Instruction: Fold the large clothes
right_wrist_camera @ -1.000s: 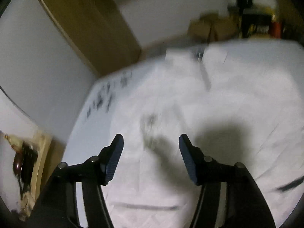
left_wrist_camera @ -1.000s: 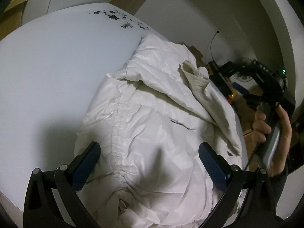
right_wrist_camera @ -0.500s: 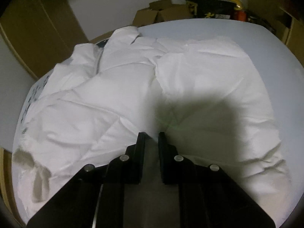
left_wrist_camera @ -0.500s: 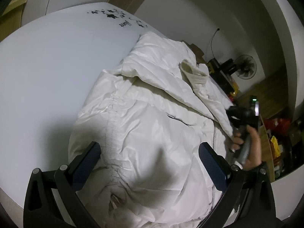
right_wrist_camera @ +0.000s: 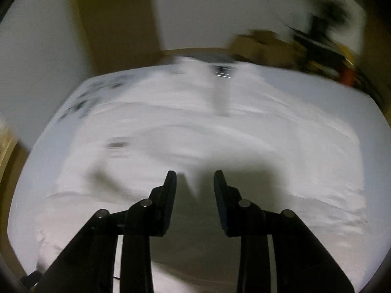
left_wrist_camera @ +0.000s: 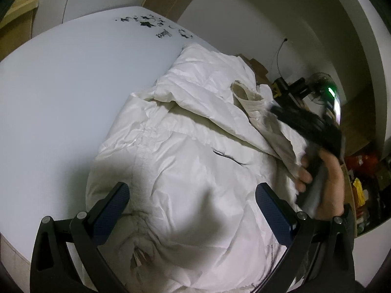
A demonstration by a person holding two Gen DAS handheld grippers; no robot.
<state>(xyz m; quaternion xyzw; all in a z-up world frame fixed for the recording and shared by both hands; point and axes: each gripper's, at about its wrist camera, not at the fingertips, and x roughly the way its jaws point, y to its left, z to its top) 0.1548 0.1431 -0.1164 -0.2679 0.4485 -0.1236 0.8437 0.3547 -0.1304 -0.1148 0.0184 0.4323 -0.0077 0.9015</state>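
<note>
One puffy white quilted jacket (left_wrist_camera: 185, 161) is lying crumpled on a smooth white table (left_wrist_camera: 61, 92); left gripper (left_wrist_camera: 193, 207) is gaping wide above it, right gripper (right_wrist_camera: 195, 183) is narrowly parted after opening, gripping nothing.

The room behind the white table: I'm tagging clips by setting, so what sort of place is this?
Probably a spare room or home workspace used for storage. Cardboard boxes sit against the wall, a standing fan is beyond them, and packaged goods clutter the floor.
</note>
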